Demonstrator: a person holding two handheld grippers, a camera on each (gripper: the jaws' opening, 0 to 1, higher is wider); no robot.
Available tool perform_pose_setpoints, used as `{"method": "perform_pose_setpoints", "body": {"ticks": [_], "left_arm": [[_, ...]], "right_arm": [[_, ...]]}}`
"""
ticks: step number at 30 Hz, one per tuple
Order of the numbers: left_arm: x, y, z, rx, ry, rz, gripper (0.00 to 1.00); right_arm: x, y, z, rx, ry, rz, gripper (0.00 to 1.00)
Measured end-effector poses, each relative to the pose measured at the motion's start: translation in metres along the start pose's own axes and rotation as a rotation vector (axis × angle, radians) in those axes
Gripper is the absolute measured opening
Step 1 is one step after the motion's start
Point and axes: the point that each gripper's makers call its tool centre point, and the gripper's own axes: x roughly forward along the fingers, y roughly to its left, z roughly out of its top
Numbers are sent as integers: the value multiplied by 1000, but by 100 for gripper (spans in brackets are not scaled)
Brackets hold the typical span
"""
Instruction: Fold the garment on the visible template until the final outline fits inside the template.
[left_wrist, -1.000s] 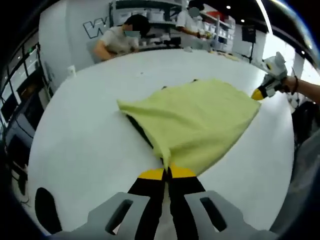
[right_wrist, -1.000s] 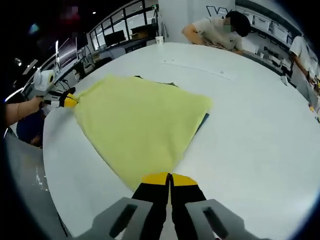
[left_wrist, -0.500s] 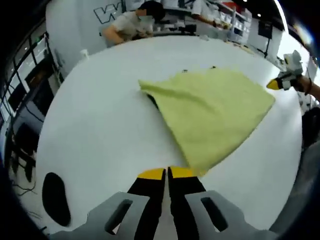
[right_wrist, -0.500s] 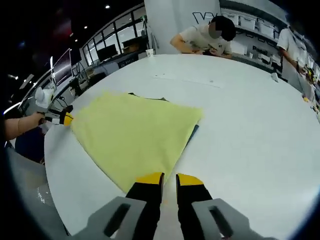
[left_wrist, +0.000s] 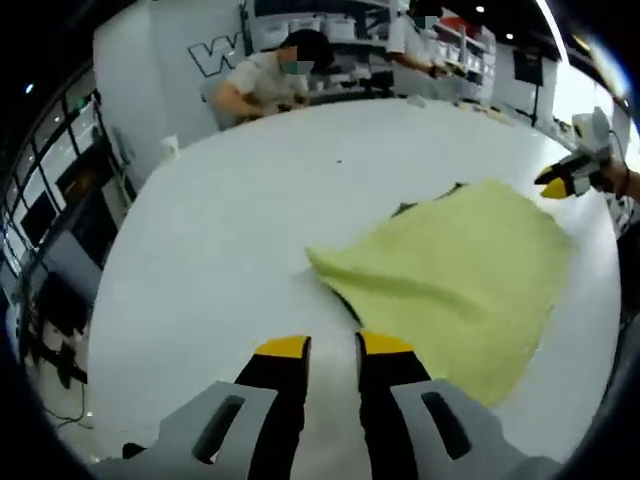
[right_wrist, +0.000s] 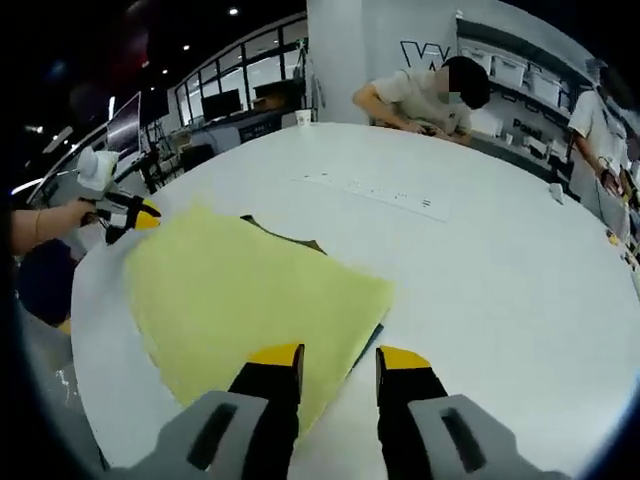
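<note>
I saw a broad white desk (right_wrist: 520, 260), a white wall with a dark logo (left_wrist: 215, 55) behind it, shelves (right_wrist: 520, 70) at far right, dark windows (right_wrist: 235, 90) at far left, ceiling spotlights.

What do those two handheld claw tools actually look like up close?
Each claw, left and right, has two black fingers with yellow tips, rising from pale grey moulded brackets with slotted cut-outs. Seen from across the table, the left claw is a whitish body with a yellow-and-black nose, held in a person's hand.
</note>
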Motion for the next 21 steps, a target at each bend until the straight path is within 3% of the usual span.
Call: {"method": "perform_pose_setpoints", "body": {"ticks": [5, 11, 13, 18, 21], "left_arm": [[16, 4, 9, 16, -12, -7, 29], [30, 4, 25, -28, -45, -40, 37], [31, 0, 26, -46, -44, -50, 41], [36, -1, 33, -66, -45, -82, 39], [38, -11, 27, -58, -10, -120, 35]], "right_arm": [[19, -11, 7, 25, 8, 11, 28], [35, -13, 6, 46, 11, 22, 35], [46, -20, 8, 112, 0, 36, 35], [55, -17, 16, 131, 6, 50, 31], [59, -15, 18, 153, -2, 57, 27]]}}
